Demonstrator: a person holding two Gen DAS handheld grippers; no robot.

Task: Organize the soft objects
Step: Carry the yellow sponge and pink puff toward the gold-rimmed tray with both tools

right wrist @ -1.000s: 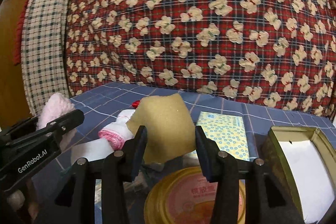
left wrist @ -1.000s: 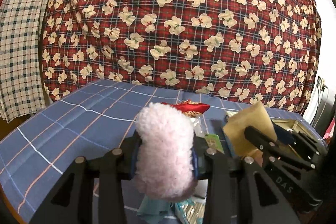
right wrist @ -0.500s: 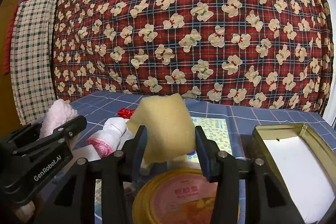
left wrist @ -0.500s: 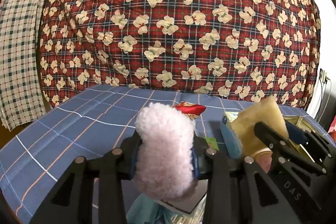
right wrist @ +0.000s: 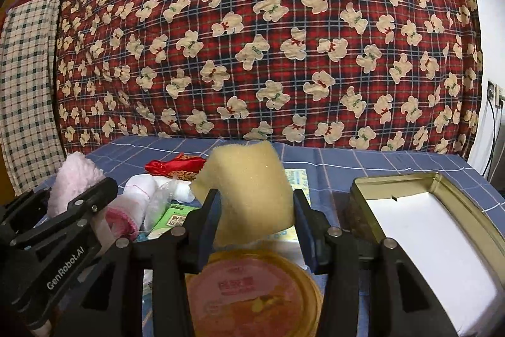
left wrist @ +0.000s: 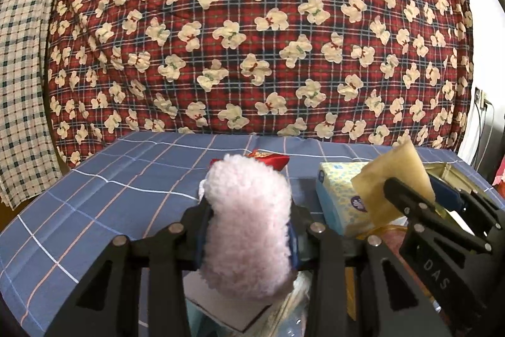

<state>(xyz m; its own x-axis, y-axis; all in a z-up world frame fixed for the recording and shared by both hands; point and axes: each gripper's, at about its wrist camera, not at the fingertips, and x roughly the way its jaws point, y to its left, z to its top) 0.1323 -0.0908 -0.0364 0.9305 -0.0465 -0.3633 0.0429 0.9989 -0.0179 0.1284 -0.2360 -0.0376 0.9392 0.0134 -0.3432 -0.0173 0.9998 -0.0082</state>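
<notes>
Up off the table (left wrist: pixel 94 188), the left tool (left wrist: pixel 247 229) is clamped on a fluffy pink puff (left wrist: pixel 247 226), its two fingers pressing into the puff's sides. Just to its right, the right tool (right wrist: pixel 252 210) is pinched shut on a yellow sponge (right wrist: pixel 249 185), held upright above a round tub with an orange lid (right wrist: pixel 252 292). Both soft things hang in the air over a blue checked cloth. Below and behind them lie a red pouch (right wrist: pixel 173 165), a rolled white and pink cloth (right wrist: pixel 132 198) and a pale tissue pack (left wrist: pixel 339 198). An open metal tin (right wrist: pixel 435 179) with a white lining sits at the right. A red blanket with bear prints (right wrist: pixel 268 37) hangs behind the table.
</notes>
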